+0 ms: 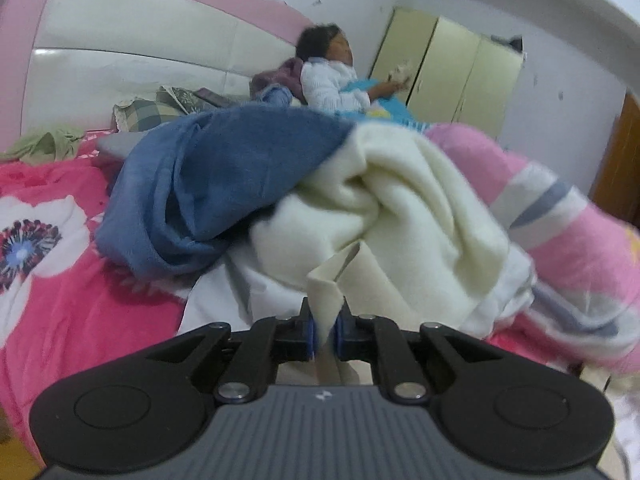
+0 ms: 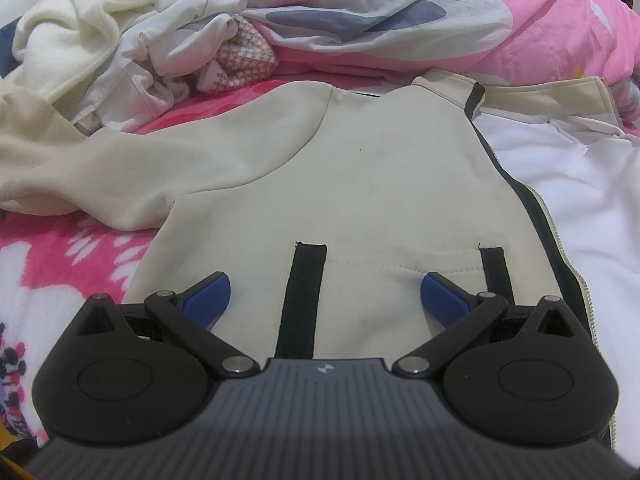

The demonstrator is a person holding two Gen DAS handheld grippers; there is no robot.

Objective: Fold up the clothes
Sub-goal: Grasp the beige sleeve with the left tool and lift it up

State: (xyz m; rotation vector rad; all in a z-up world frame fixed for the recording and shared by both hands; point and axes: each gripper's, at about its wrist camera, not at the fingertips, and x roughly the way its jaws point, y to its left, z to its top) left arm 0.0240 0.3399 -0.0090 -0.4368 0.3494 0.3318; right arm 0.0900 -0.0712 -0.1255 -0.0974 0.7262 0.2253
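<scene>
Low in the left wrist view, your left gripper (image 1: 325,334) is pinched shut on a cream fabric edge (image 1: 326,284), apparently the jacket's sleeve. Your right gripper (image 2: 324,294) hovers wide open, holding nothing, over the cream jacket (image 2: 320,168) spread mid-frame on the bed (image 2: 52,240). Next, I'd judge, carry that sleeve across the body. Unfolded clothes (image 2: 132,44) heap upper left; a person (image 1: 332,76) sits by the headboard (image 1: 140,60).

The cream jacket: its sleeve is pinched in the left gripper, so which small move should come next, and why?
Probably carry the sleeve across onto the cream jacket. The left gripper is shut on it, the jacket's body lies flat, and the right gripper hangs open over its hem, free to steady it.
</scene>
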